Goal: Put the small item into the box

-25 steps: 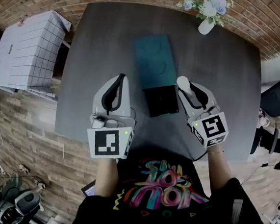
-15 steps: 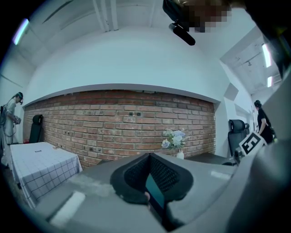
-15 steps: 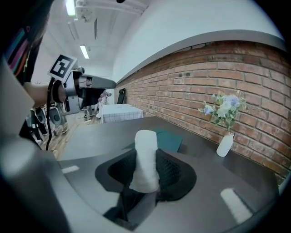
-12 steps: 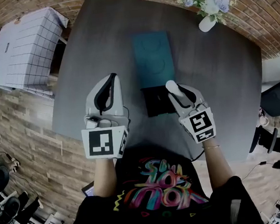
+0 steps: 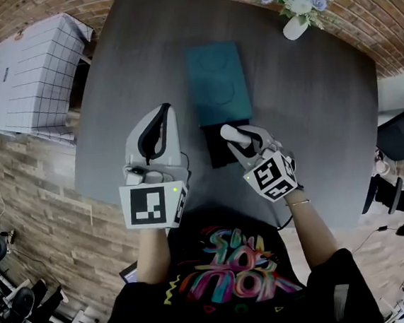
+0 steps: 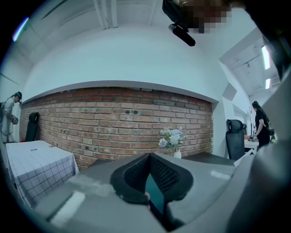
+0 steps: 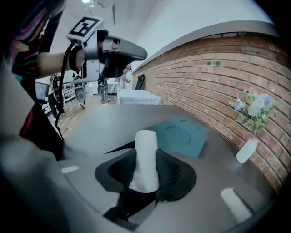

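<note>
Dark table (image 5: pixel 311 111) | left gripper (image 5: pixel 166 109) pressed together, empty | right gripper (image 5: pixel 232 137) pinching white roll (image 7: pixel 145 154)

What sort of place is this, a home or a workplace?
Most likely a workplace, perhaps a shared office or lab room: a bare brick wall, a black office chair, and a table with a checked cloth beside the dark work table.

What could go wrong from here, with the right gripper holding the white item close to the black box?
The white item sticks out well past the pads of the right gripper, so it might tilt or catch the rim of the black box. The gripper hides part of the box in the head view, so a release could land it on the teal lid beside it instead.
</note>
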Demonstrator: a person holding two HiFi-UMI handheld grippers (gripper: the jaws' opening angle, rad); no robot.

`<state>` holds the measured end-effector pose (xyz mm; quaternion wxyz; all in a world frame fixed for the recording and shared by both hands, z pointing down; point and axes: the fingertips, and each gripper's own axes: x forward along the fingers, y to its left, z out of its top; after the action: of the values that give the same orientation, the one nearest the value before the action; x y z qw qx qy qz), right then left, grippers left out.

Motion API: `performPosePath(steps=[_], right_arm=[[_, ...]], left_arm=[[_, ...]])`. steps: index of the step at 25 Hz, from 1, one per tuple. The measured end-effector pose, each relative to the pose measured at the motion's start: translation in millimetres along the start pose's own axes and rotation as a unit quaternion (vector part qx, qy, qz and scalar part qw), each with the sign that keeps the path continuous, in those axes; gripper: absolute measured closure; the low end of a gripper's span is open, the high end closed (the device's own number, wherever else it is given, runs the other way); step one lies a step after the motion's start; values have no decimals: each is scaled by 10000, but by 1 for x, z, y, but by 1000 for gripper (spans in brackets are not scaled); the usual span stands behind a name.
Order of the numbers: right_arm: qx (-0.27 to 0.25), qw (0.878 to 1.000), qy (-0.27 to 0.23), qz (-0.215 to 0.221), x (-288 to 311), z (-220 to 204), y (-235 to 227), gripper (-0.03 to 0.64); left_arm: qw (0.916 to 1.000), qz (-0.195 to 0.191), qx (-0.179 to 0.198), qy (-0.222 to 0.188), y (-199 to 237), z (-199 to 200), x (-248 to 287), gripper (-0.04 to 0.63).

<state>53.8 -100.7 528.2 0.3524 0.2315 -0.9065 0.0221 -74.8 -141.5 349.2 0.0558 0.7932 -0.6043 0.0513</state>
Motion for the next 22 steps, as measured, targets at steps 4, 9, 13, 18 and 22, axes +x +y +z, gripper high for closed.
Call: performPosePath(steps=[4, 9, 13, 18, 22], right_arm=[[-248, 9995, 103, 161, 11, -5, 10, 479], [-582, 9970, 409, 317, 24, -17, 18, 477], [-783, 9940, 660, 394, 30, -25, 20, 477], [-1059, 9890, 909, 486, 38, -32, 23, 476], [-1254, 9841, 1134, 547, 44, -41, 25, 474]], left_arm=[[10000, -21, 0, 10, 0, -2, 2, 594], [10000, -69, 45, 43, 0, -4, 2, 594], [10000, -66, 30, 68, 0, -5, 1, 594], [10000, -39, 24, 73, 2, -5, 1, 594], [10000, 4, 12, 64, 6, -5, 1, 594]])
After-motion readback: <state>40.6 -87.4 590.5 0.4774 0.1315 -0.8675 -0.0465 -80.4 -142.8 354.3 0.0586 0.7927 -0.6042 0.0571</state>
